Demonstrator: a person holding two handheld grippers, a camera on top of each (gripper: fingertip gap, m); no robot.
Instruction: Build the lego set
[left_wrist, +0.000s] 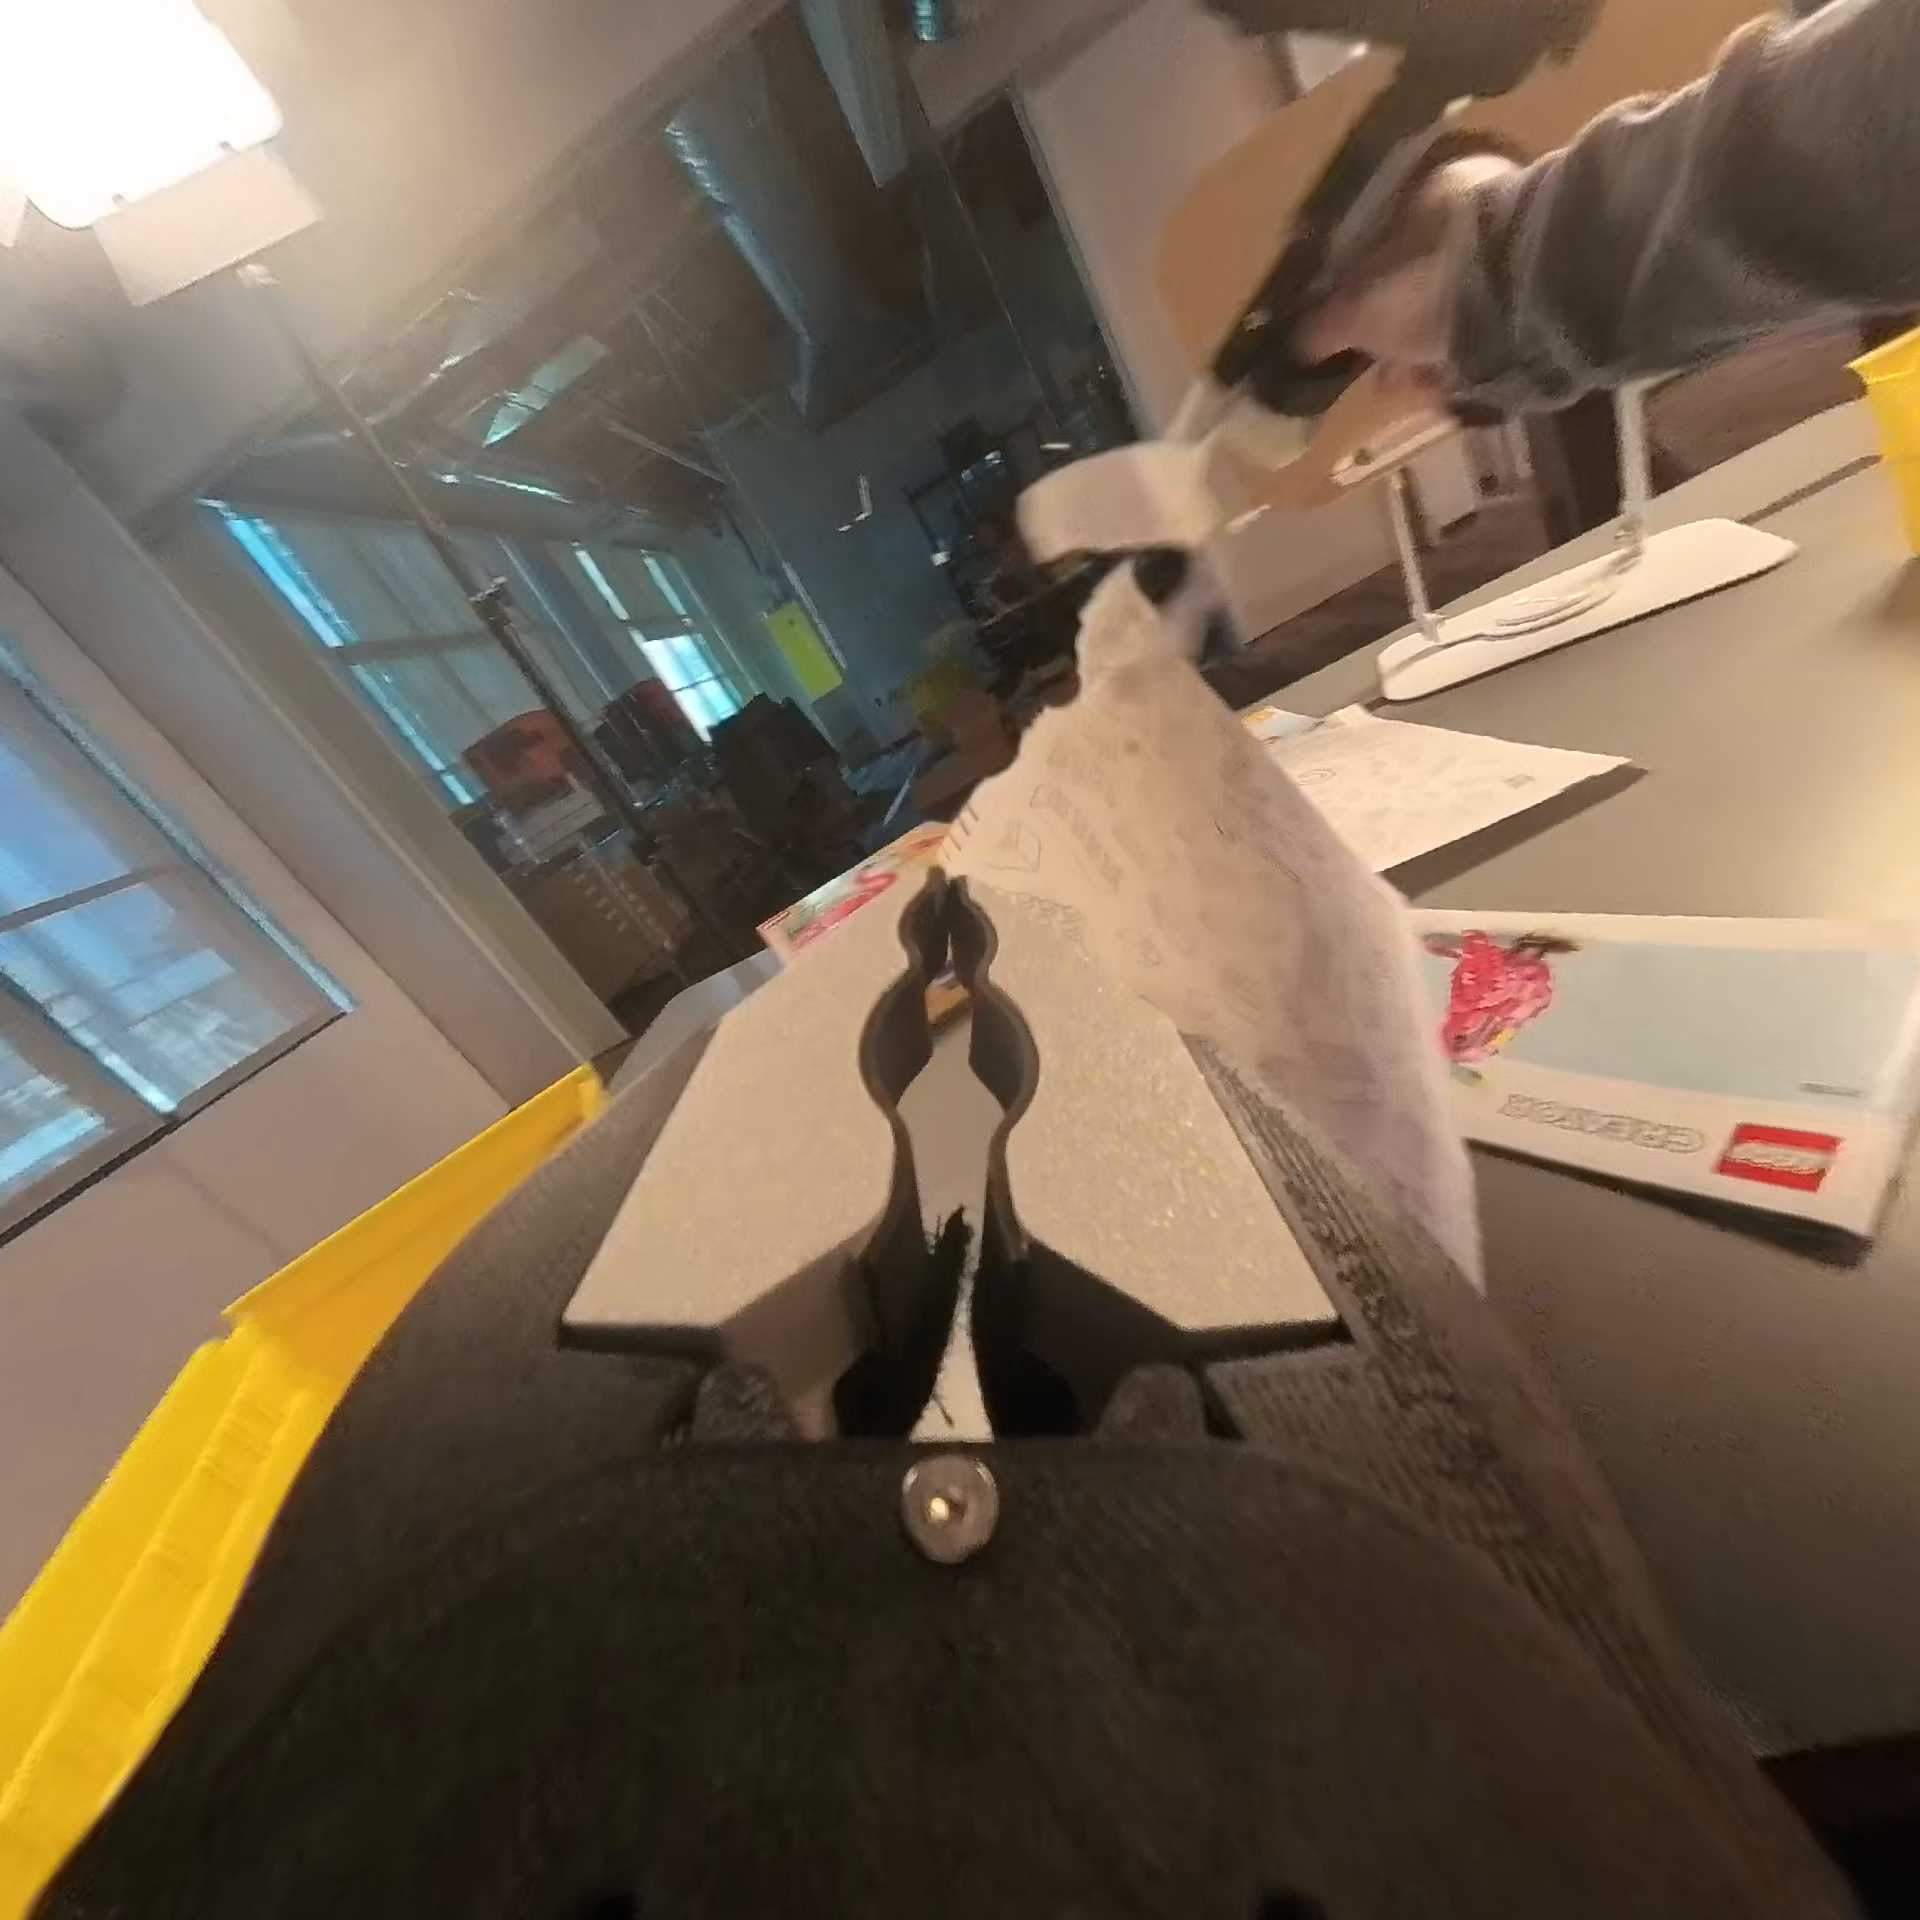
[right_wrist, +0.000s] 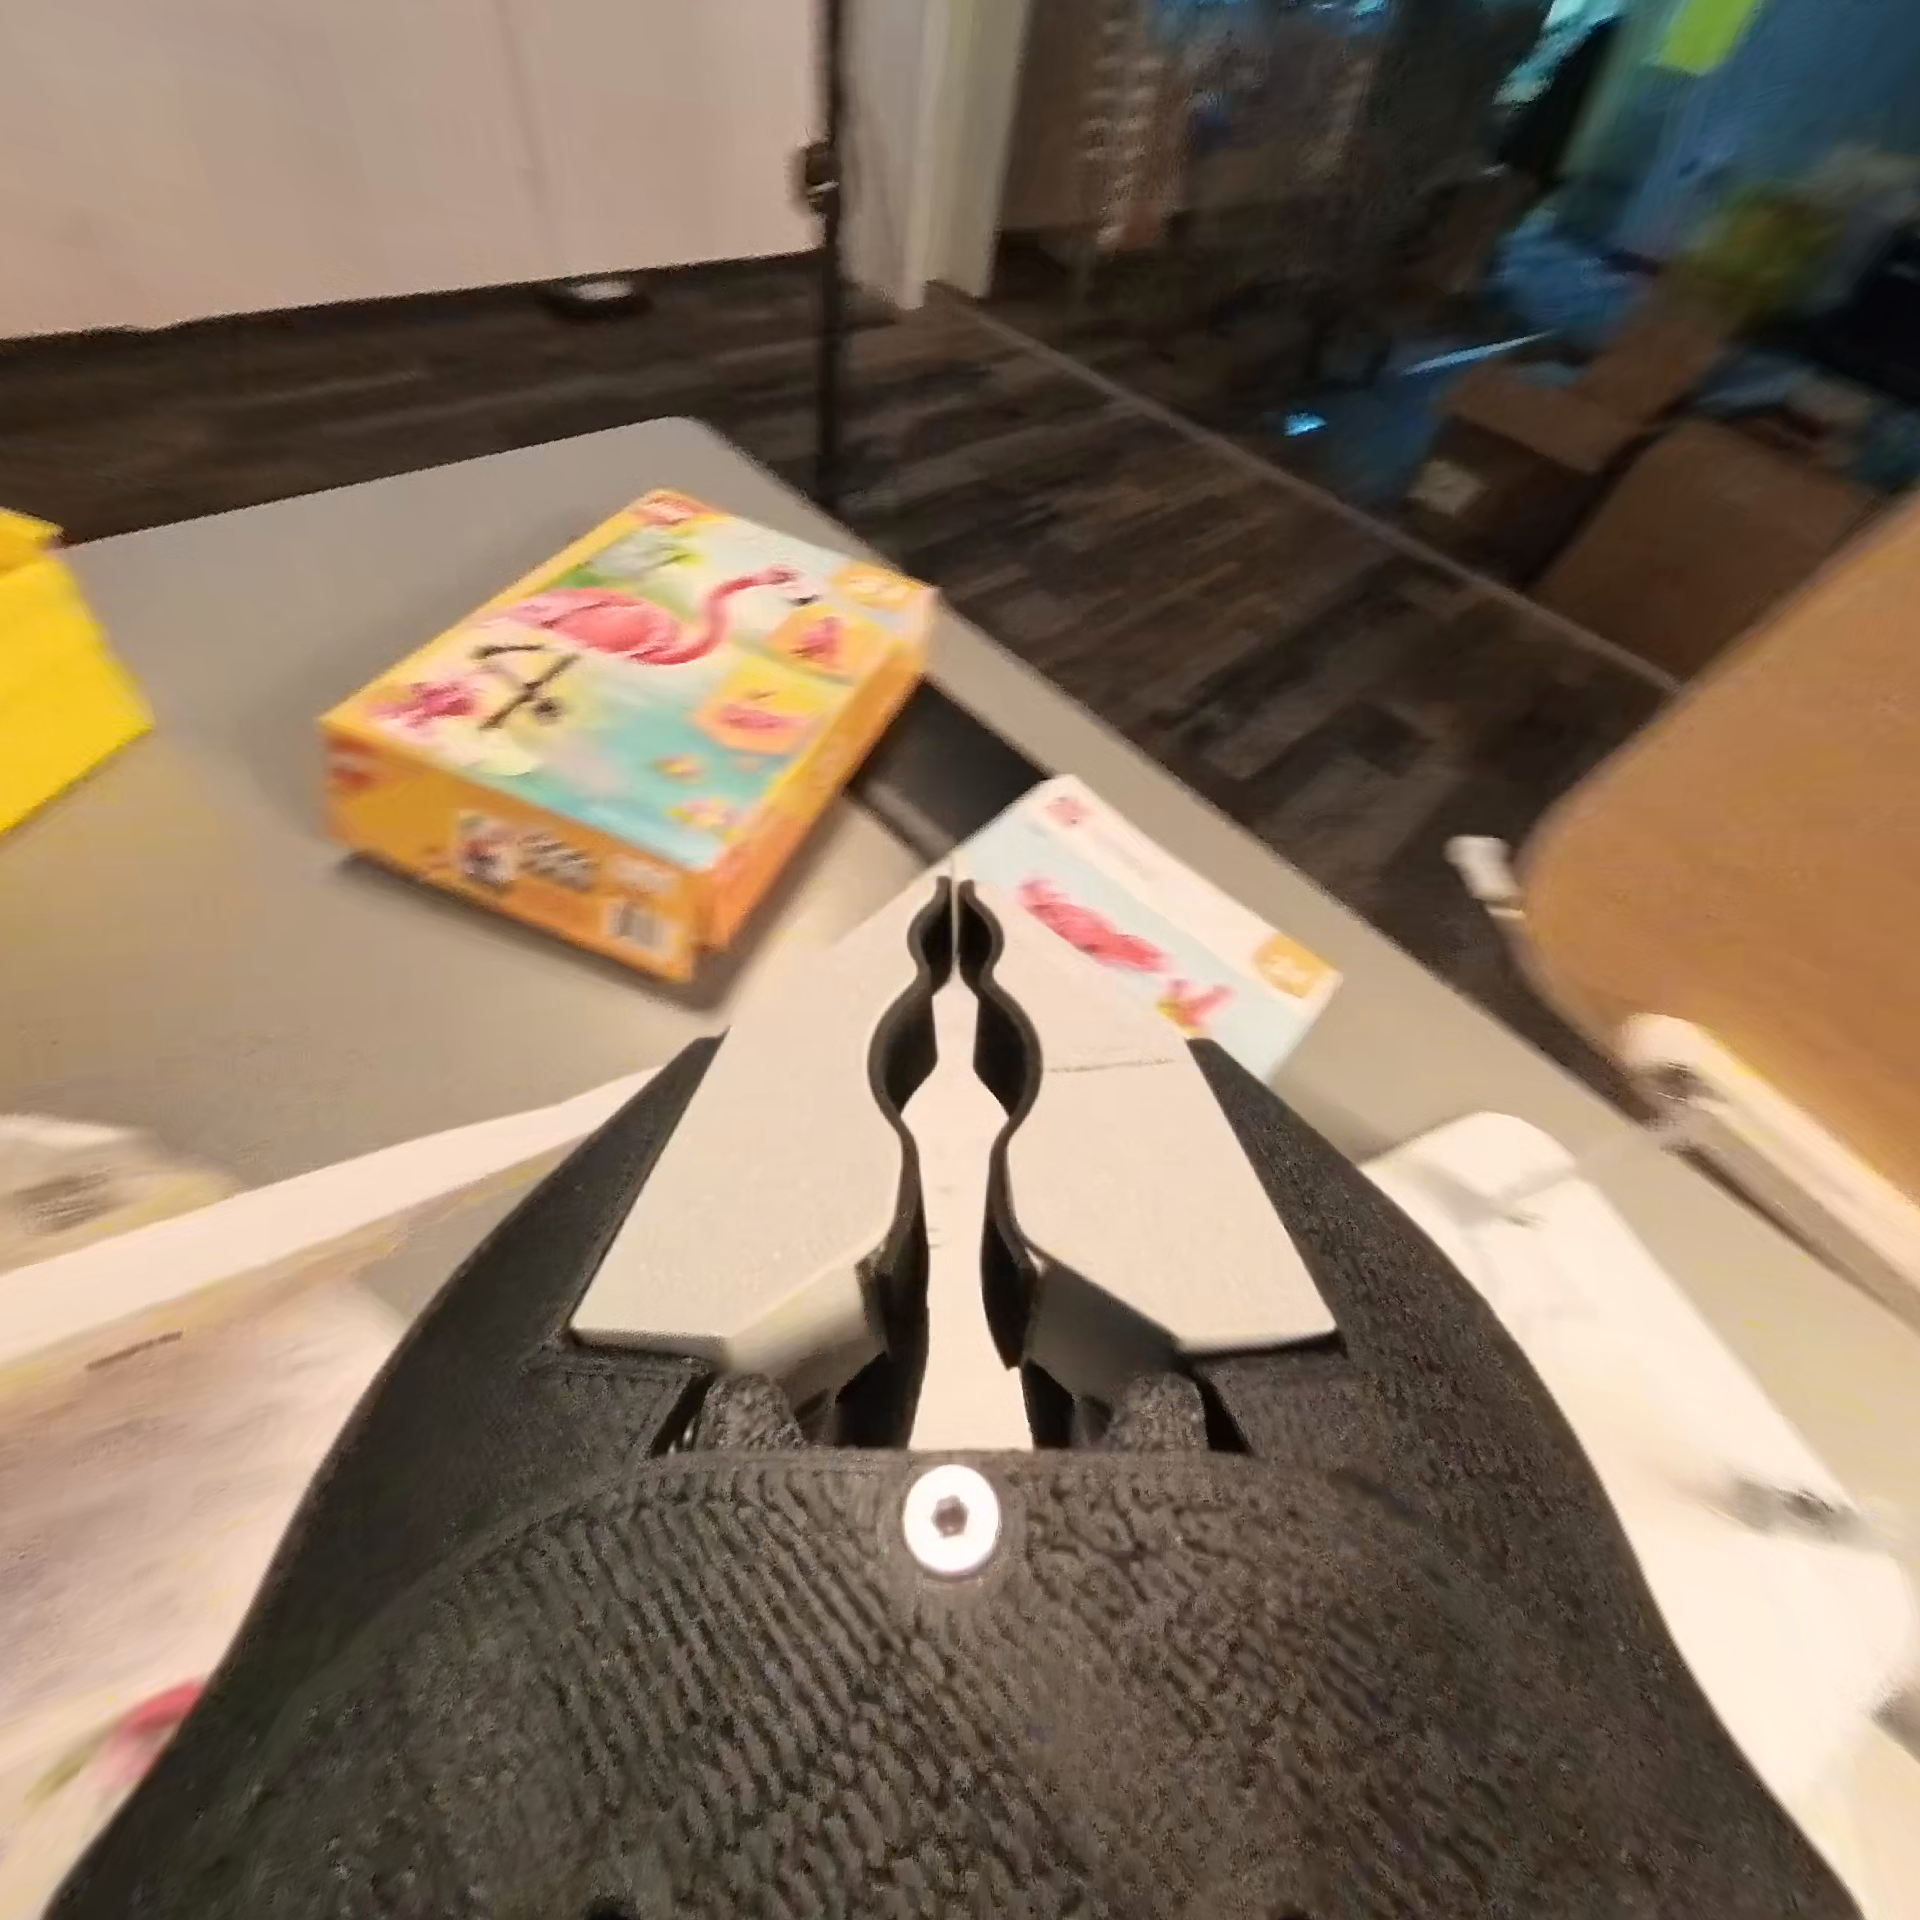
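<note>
My left gripper: fingers together, just beside a crumpled white printed paper sheet. My right gripper: clamped on that sheet's top, above the grey table.

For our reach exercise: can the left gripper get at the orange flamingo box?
Probably yes: the flamingo box lies just beyond the shut left gripper, with nothing between; the hanging paper bag sits off to one side.

Bright square ceiling light panel glares top left; both views motion-blurred, worst at edges; wide-angle bending; blue daylight through tall glass windows.
</note>
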